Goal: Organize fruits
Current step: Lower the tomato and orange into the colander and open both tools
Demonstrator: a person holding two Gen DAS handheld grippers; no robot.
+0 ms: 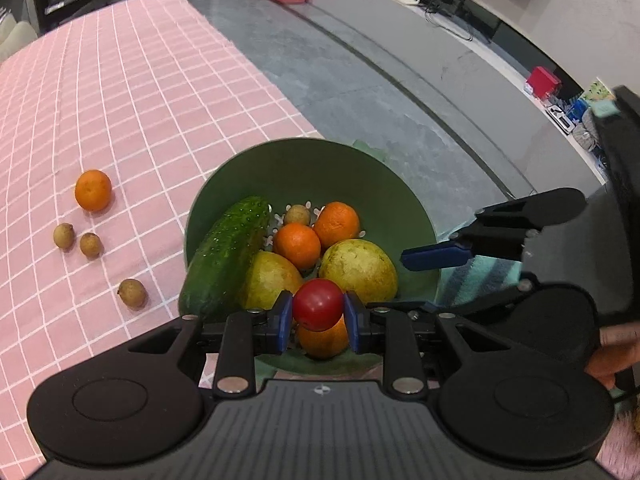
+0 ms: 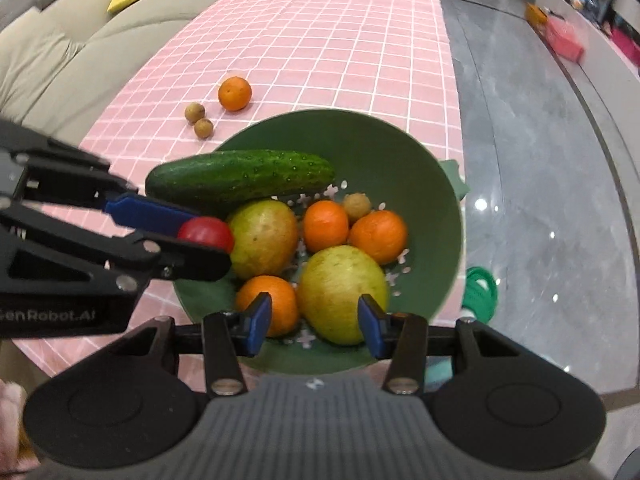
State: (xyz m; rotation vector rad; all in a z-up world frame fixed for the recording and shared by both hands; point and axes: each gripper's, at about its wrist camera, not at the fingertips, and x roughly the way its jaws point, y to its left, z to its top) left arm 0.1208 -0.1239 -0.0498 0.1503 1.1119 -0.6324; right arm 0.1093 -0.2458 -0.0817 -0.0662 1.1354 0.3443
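You have one green bowl (image 2: 424,184) sitting at the near right corner of the pink checked tablecloth (image 2: 320,40).

Inside it you can count:
- one cucumber (image 2: 240,178)
- two yellow-green pears (image 2: 264,236)
- three oranges in the bowl (image 2: 325,226)
- one small brown longan in the bowl (image 2: 357,205)

One red tomato (image 1: 318,309) is above the bowl, so count it apart from the contents.

Out on the cloth, toward its left edge, you have one loose orange (image 1: 93,190) and three loose longans (image 1: 132,293).

That gives you four oranges and four longans in total. The right wrist view shows only two of the loose longans.
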